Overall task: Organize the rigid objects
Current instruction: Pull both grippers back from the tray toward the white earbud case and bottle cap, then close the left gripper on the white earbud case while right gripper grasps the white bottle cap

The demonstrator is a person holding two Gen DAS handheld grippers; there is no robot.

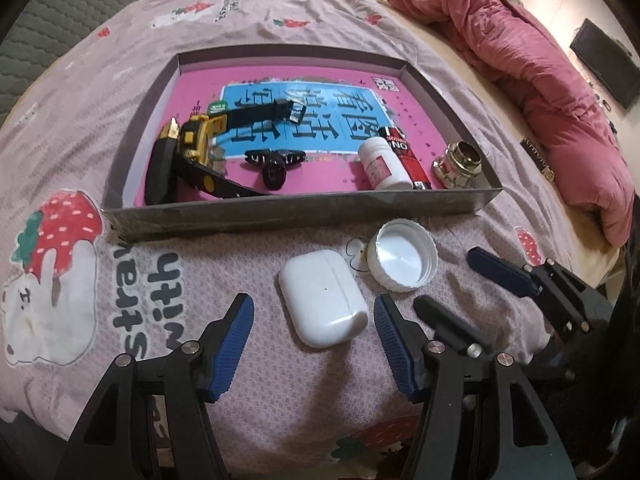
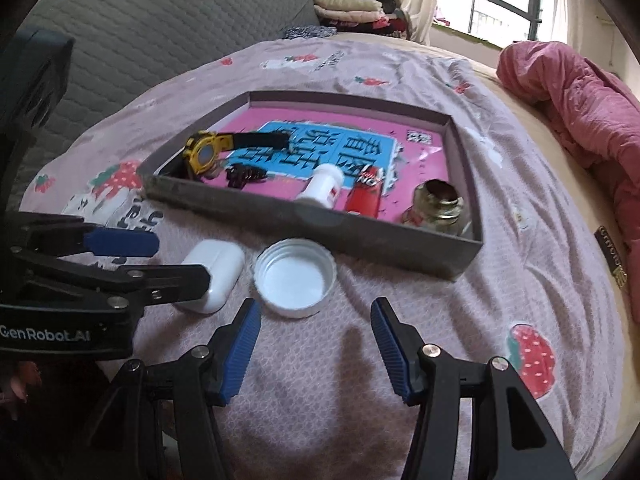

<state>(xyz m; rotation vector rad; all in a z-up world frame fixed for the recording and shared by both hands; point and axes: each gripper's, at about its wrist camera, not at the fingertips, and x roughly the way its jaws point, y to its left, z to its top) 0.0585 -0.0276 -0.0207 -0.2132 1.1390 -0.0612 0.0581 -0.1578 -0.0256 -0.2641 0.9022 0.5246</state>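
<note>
On the bed, left hand-held gripper [image 1: 314,336] straddles the earbud case [image 1: 323,303] wide; right hand-held gripper [image 2: 316,338] gapes beside the cap [image 2: 295,283].

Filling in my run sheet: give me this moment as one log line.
left tongs: open, straddling white earbud case | right tongs: open, near white plastic lid | both items outside grey tray

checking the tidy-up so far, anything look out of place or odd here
Two things lie outside the tray, on the bedspread just in front of its near wall: a white earbud case and a loose white cap, open side up. In the tray, the white bottle lies on its side, apparently capless.
</note>
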